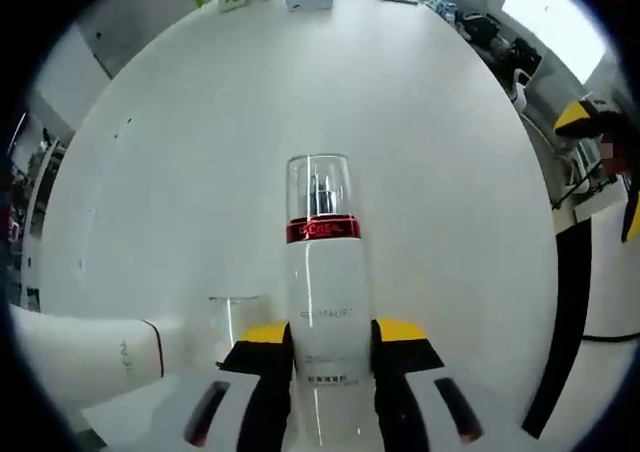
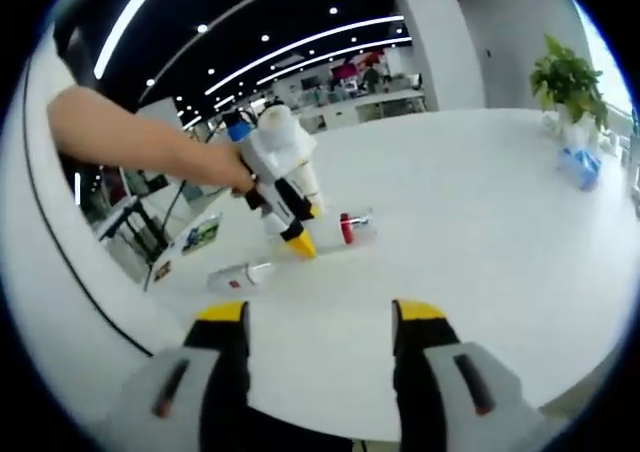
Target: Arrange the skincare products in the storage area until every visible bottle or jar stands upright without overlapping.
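Left gripper view: left gripper (image 1: pixel 331 347), jaws clamped on white pump bottle (image 1: pixel 327 302) with red band and clear cap, over round white table (image 1: pixel 200 142), white tube (image 1: pixel 85 357) lying beside; right gripper view: right gripper (image 2: pixel 320 317), jaws spread, holding nothing.
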